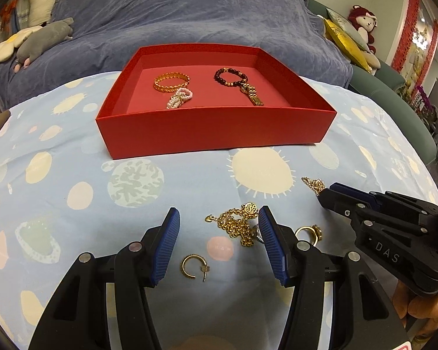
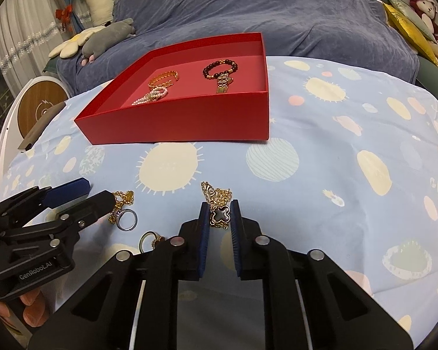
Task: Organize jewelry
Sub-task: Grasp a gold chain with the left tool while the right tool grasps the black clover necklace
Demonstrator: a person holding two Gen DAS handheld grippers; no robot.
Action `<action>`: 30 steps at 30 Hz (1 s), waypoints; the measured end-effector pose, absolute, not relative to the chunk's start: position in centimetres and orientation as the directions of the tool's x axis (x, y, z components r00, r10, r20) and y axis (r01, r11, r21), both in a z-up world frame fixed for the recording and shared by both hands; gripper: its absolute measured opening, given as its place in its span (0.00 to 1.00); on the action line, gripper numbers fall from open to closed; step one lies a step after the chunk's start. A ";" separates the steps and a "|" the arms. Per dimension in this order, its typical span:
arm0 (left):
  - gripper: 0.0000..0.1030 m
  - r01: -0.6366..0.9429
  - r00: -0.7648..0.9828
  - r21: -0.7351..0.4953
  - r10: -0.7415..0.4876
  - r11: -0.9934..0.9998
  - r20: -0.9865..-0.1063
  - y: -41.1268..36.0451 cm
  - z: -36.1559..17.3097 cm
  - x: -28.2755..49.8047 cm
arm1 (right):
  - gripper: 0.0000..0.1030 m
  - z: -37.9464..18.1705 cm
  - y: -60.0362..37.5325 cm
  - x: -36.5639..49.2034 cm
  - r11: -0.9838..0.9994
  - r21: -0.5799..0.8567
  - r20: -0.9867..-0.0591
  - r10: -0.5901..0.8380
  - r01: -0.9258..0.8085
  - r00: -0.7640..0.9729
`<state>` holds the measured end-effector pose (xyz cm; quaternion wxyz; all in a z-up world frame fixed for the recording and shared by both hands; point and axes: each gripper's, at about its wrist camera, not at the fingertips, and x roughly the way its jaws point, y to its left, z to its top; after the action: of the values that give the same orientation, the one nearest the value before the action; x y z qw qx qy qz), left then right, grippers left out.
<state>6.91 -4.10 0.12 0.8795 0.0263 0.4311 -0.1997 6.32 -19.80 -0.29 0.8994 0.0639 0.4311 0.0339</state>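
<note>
The right tool [image 2: 219, 214] is nearly closed, its blue pads pinching a gold chain necklace with a black clover pendant [image 2: 218, 216]; the pendant sits between the pads and the chain heaps beyond the tips on the patterned cloth [image 2: 321, 145] covering the surface. How much chain lies under the pads cannot be made out.

The left tool [image 1: 219, 233] stands fairly wide and grips nothing. Between its fingers lies a tangled gold bead chain with a round charm [image 1: 239, 224], partly covered by the right-hand finger. A gold hoop earring [image 1: 191, 267] lies nearer the camera, its gap facing right. A gold ring [image 1: 308, 233] shows only in part behind the finger. A silver ring [image 2: 127, 219] lies beside the bead chain.

Further out sits the red box [image 1: 216, 129], long side across. Inside it: a gold bangle [image 1: 171, 83], a pearl piece [image 1: 179, 99], a dark bead bracelet [image 1: 229, 77] and a gold watch-band piece [image 1: 254, 96] pointing toward the near wall.
</note>
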 end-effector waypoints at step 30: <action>0.02 0.336 0.616 -0.177 -0.358 0.925 -0.702 0.3 4.6 4.9 | 0.13 3.0 -19.3 3.8 0.975 0.220 -0.719 0.183 -0.029 0.671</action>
<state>4.87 0.34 4.56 0.8987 -0.0141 0.3936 -0.1929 3.79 -19.35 3.01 0.9090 0.0955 0.4015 0.0583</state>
